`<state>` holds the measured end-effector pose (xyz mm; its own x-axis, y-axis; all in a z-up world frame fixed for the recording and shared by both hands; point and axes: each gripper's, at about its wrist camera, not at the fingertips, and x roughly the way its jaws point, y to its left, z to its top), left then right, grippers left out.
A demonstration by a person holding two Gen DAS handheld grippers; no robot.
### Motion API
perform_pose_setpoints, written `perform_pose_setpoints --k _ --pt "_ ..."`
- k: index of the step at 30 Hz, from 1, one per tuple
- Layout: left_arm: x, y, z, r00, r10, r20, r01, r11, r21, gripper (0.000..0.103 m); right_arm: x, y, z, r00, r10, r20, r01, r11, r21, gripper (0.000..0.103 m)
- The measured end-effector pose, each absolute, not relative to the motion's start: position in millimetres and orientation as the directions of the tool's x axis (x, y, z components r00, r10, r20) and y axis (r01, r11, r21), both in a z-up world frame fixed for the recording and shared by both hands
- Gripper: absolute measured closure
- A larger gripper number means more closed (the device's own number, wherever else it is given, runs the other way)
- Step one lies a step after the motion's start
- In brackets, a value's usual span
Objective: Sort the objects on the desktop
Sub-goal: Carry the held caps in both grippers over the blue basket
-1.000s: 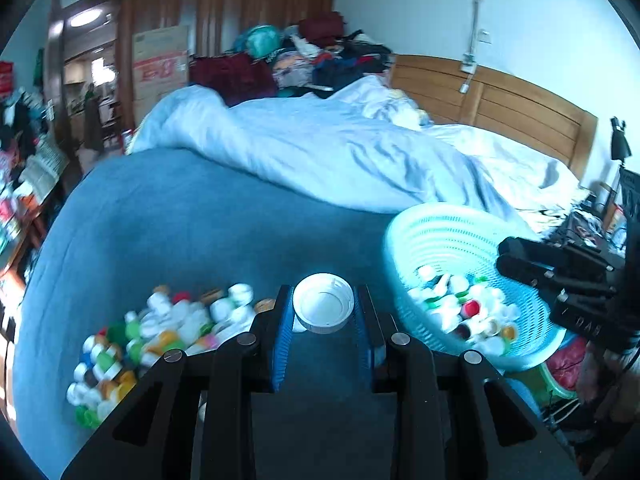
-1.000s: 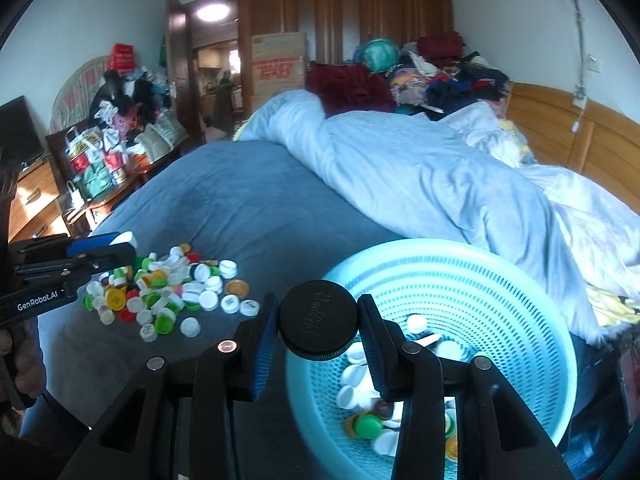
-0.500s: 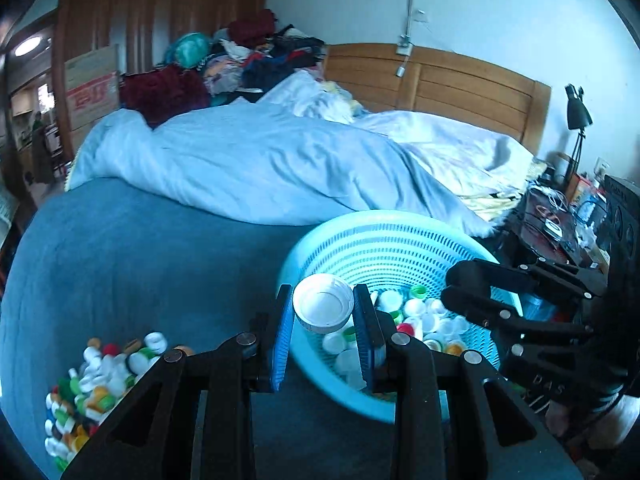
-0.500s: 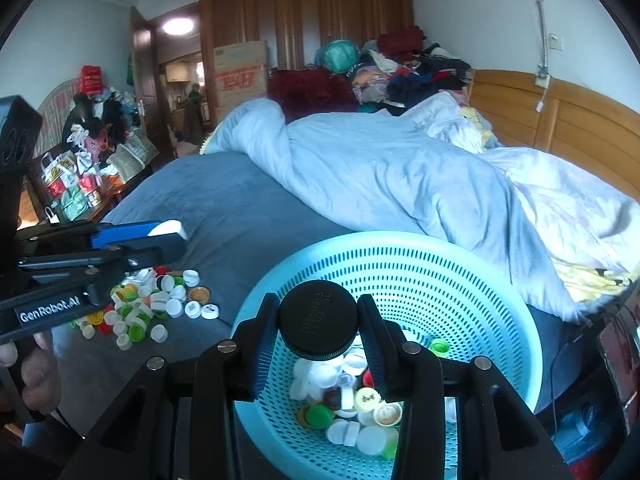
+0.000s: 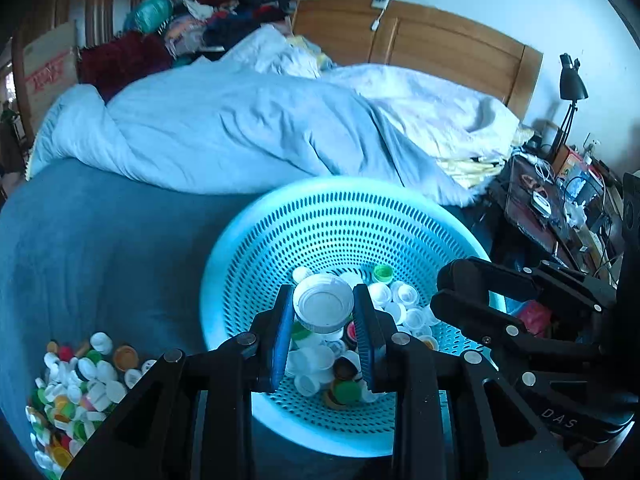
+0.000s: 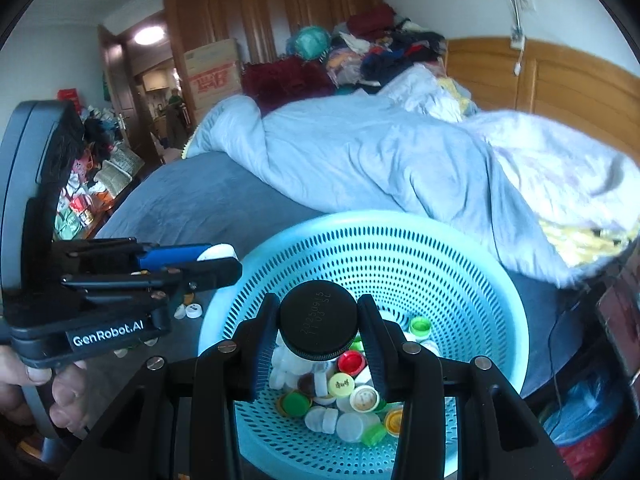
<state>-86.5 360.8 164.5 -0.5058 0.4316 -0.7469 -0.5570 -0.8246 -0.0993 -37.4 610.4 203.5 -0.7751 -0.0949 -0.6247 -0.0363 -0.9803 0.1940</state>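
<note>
A pale blue perforated basket (image 5: 320,216) (image 6: 460,248) sits on the dark blue bedspread, its bottom holding several bottle caps. My left gripper (image 5: 323,312) hangs over the basket, shut on a white cap (image 5: 324,307) whose hollow side faces the camera. My right gripper (image 6: 318,328) is also above the basket, shut on a black cap (image 6: 318,322) with printed digits on top. A pile of mixed caps (image 5: 76,392) lies on the bedspread left of the basket. In the right wrist view the left gripper (image 6: 216,258) shows from the side with the white cap at its tip.
A rumpled light blue duvet (image 5: 240,132) covers the bed behind the basket. A cluttered bedside table (image 5: 556,204) with a black lamp (image 5: 570,84) stands to the right. A person's fingers (image 6: 44,392) hold the left tool. Piled clothes (image 6: 380,48) and a cardboard box (image 6: 212,74) lie beyond.
Both grippers have travelled from the cap pile side toward the basket and now hang over its inside. Each still grips its cap.
</note>
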Motion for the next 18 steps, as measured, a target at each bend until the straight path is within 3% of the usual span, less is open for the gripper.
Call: perform_pose_setpoints --k 18 --pt "-96 385 146 -0.448 0.419 -0.79 -0.57 -0.814 -0.109 0.079 -50 608 190 -0.754 -0.108 -0.648 -0.045 -0.976 0.215 0.059"
